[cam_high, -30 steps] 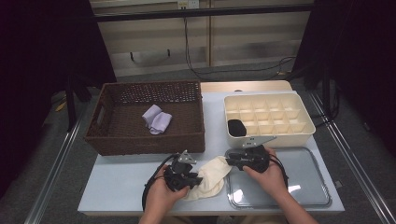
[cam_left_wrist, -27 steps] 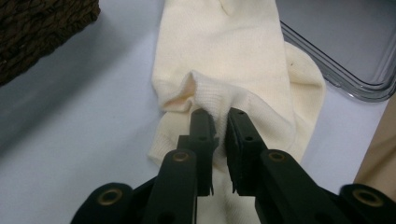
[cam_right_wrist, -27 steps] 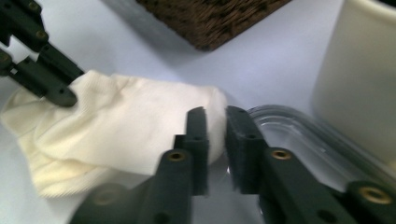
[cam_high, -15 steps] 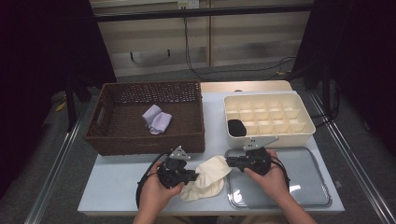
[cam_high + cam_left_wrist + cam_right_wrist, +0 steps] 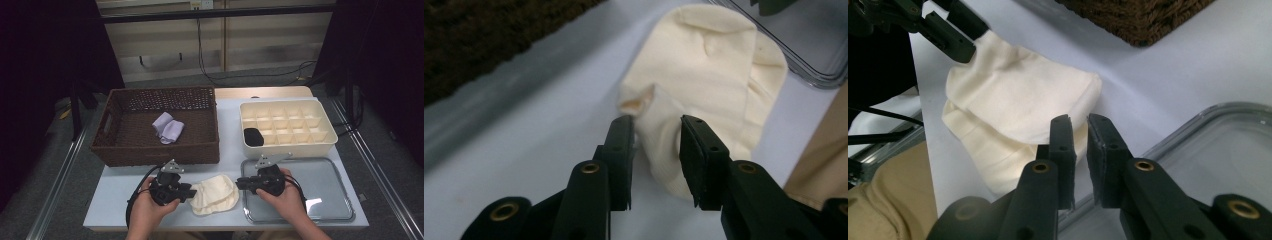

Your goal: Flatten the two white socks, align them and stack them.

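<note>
Now the cream cloth (image 5: 215, 194) is lying folded at the near edge of the worktop (image 5: 227, 150). The left hand-held gripper (image 5: 655, 145), jaws just opening, is straddling its left end ungripped; the right hand-held gripper (image 5: 1078, 145) is sitting slightly parted at its right end, pinching nothing.

**Lit counter, dark surroundings**

In the high view, overhead light falls on the counter (image 5: 227, 150), while the room at 9 and 3 o'clock sinks into black. A white glare patch sits on the metal tray (image 5: 320, 200) toward 4 o'clock. Both gripper views are soft: the near black jaws blur at 6 o'clock, and the cream cloth (image 5: 709, 85) is bright, almost washed out.
</note>
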The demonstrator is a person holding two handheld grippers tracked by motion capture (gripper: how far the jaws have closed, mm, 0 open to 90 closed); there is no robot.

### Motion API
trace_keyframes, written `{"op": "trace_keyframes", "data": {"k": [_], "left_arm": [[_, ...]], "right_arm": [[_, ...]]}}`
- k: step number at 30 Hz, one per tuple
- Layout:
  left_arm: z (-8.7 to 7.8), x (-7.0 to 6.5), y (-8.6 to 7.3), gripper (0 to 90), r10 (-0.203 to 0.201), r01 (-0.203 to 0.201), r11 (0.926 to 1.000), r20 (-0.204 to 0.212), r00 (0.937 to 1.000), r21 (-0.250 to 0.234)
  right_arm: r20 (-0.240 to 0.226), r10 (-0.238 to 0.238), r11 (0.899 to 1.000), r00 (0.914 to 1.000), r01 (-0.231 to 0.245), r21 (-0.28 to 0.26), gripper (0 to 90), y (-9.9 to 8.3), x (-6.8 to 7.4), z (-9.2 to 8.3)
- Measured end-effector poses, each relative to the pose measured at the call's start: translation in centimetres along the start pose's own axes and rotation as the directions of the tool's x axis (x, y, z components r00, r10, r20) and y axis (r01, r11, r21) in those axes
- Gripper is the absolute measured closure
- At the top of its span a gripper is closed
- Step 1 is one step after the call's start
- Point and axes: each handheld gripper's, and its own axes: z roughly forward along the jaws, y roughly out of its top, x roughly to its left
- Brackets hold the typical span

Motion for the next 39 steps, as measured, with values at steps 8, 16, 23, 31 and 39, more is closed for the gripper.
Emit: {"op": "trace_keyframes", "data": {"k": [8, 16, 23, 31, 39], "left_arm": [[1.0, 0.3, 0.8, 53.5, -0.024, 0.024, 0.9987, -0.004, 0.9997, -0.045], [2.9, -0.2, 0.6, 53.1, 0.0, -0.001, 0.9993, 0.025, 0.9997, 0.036], [3.6, -0.8, 0.4, 53.6, -0.003, -0.001, 0.9976, 0.046, 0.9989, 0.069], [3.5, -1.5, 0.8, 78.9, 0.052, -0.054, 0.9942, 0.025, 0.9983, 0.093], [4.0, -0.6, 2.5, 81.0, 0.079, -0.079, 0.9963, -0.004, 0.9969, 0.035]], "right_arm": [[0.031, -0.023, 1.0, 0.9993, 0.023, -0.004, 65.3, 0.1, 0.1, 0.8], [0.022, -0.01, 1.0, 0.9997, 0.009, 0.029, 65.2, -0.1, -0.1, 2.0], [0.005, -0.028, 0.995, 0.9996, 0.028, 0.092, 84.2, -0.2, 0.1, 2.5], [0.019, -0.048, 0.995, 0.9987, 0.046, 0.085, 88.0, -0.2, 0.2, 2.3], [0.068, -0.055, 0.998, 0.9961, 0.053, 0.026, 88.4, 0.5, -0.3, 2.0]]}}
